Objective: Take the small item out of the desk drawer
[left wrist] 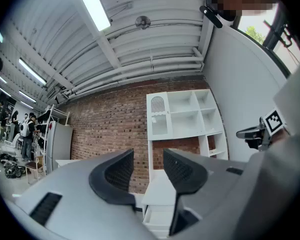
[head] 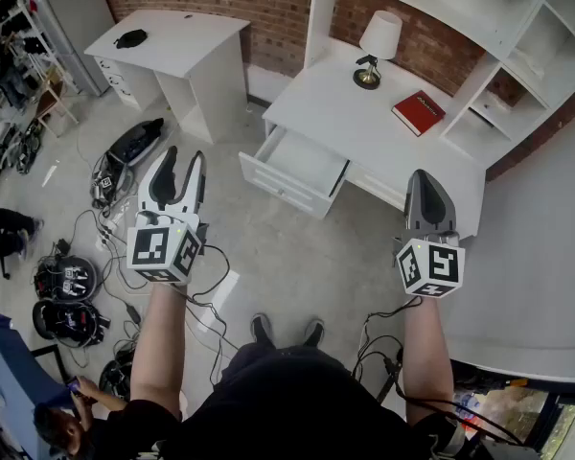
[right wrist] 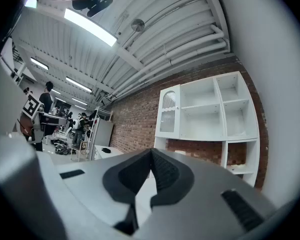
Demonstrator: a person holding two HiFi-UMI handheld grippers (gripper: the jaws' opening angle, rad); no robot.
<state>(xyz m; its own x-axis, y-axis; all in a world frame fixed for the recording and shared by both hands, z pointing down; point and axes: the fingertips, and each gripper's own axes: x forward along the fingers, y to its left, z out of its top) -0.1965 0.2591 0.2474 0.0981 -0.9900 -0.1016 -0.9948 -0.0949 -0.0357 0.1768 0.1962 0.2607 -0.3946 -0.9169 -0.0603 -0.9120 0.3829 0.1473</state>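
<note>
Drawer [head: 280, 186] of the white worktop [head: 364, 127] is pulled out toward the person, on the worktop's left side. The part of its inside that shows is plain white. Small item can't be made out in any view, so can't tell where it lies.

Hutch shelves [head: 517, 60] rise at the back & right of the worktop. Their compartments look bare in the L and R tool views, w/ one arched grille door top left [left wrist: 158, 106].

On the worktop: lamp [head: 378, 44] w/ white shade at the back, red book [head: 418, 111] lying flat right of it, both well apart from the drawer.

L tool [head: 184, 157] is released, jaws apart w/ nothing btw them. The L tool view [left wrist: 148, 156] shows only brick wall and hutch through the gap. R tool [head: 425, 176] is clenched, pads together, holding nothing [right wrist: 151, 151]. Both are over the floor, short of the drawer, which sits btw them in the head view.

Around: second small white table [head: 177, 38] at left w/ a dark object [head: 130, 38] on top. Cables [head: 105, 220] & black gear [head: 65, 281] are spread on the floor left of the L tool. Person's shoes [head: 287, 330] stand below the drawer. Another person [head: 62, 420] is at bottom left.
</note>
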